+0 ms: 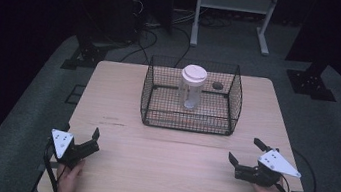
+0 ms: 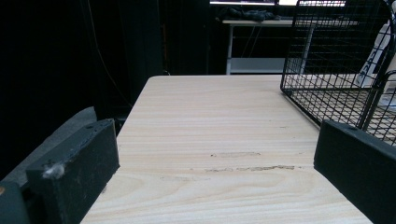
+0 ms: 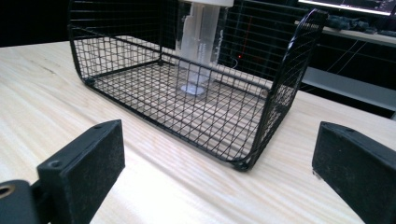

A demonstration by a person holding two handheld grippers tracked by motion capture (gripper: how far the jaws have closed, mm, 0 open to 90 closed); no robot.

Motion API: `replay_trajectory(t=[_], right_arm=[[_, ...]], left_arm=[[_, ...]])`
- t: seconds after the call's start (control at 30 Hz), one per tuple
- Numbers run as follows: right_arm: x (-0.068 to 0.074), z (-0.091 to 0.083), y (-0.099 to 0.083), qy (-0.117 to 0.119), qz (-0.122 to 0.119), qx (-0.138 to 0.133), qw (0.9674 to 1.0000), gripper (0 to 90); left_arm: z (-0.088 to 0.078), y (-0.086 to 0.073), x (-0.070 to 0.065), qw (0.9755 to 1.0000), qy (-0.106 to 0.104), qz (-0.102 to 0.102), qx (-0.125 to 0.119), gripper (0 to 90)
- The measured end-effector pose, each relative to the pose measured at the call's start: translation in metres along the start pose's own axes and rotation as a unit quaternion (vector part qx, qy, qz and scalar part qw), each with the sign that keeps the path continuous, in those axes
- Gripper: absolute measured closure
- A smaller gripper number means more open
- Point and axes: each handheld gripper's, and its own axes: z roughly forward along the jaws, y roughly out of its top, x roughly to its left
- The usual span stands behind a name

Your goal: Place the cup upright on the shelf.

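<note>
High view
Table: pale wooden top (image 1: pixel 173 167), bare across the near half, which leaves working room between the person and the goods.
Basket: black wire basket (image 1: pixel 191 96) set at the far middle of the table, open at the top, so its contents can be lifted straight out.
Jar: clear plastic jar (image 1: pixel 191 89) with a white lid, standing upright inside the basket, roughly central, apart from the wire walls.
Left gripper: left gripper (image 1: pixel 82 140) at the near left corner, held low over the wood; jaws spread apart, nothing between them.
Right gripper: right gripper (image 1: pixel 247 151) at the near right edge, well apart from the basket; jaws likewise released and empty.
Judgement: both tools look parked at a ready stance, the jar being the likely thing to fetch.

Left gripper view
Jaws: two black pads wide apart, bare tabletop (image 2: pixel 219 140) between them.
Basket: its near corner (image 2: pixel 336 60) shows at upper right, ahead and to one side, so this tool is not aimed at the jar.

Right gripper view
Jaws: parted, gripping nothing.
Basket: wire frame (image 3: pixel 187 93) lies straight ahead, its curved rim nearest.
Jar: seen through the mesh (image 3: pixel 201 42), upright on the basket floor; a reach would probably need to clear the rim first.
</note>
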Motion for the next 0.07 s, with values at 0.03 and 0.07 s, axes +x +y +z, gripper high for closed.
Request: replay_trajectory(t=[0.03,0.07], right_arm=[[0.0014,-0.0004,-0.0017,0.005,0.003,-0.001,1.0,1.7],[0.0029,-0.0009,-0.0028,0.008,0.002,0.0,1.0,1.7]], left_arm=[[0.0,0.0,0.0,1.0,0.0,0.0,0.0,0.0],[0.0001,0.0,0.0,1.0,0.0,0.0,0.0,0.0]])
